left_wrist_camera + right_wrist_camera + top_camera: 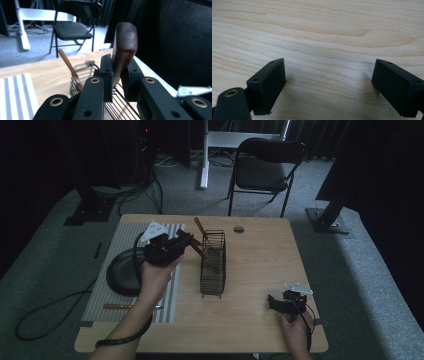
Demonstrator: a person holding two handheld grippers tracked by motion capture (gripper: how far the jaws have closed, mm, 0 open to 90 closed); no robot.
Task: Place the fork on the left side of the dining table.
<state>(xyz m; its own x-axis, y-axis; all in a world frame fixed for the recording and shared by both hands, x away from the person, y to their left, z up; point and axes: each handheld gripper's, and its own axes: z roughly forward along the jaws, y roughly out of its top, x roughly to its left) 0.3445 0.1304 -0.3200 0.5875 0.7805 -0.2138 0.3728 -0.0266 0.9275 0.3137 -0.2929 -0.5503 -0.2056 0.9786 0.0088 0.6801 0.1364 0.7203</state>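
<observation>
Left gripper (117, 77) clamps a dark-brown wooden-handled utensil (124, 47) above the black wire caddy (213, 262); right gripper (328, 85) idles wide open and empty; a tilted handle risks snagging the wires.

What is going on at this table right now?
A person is working with tongs in each hand. The left tongs are shut on a dark brown wooden utensil handle, held over the black wire basket, where another wooden-handled utensil already leans. The right tongs rest open over the bare light wooden table, holding nothing. A wooden-handled piece of cutlery lies on the striped grey placemat beside a dark round plate.
</observation>
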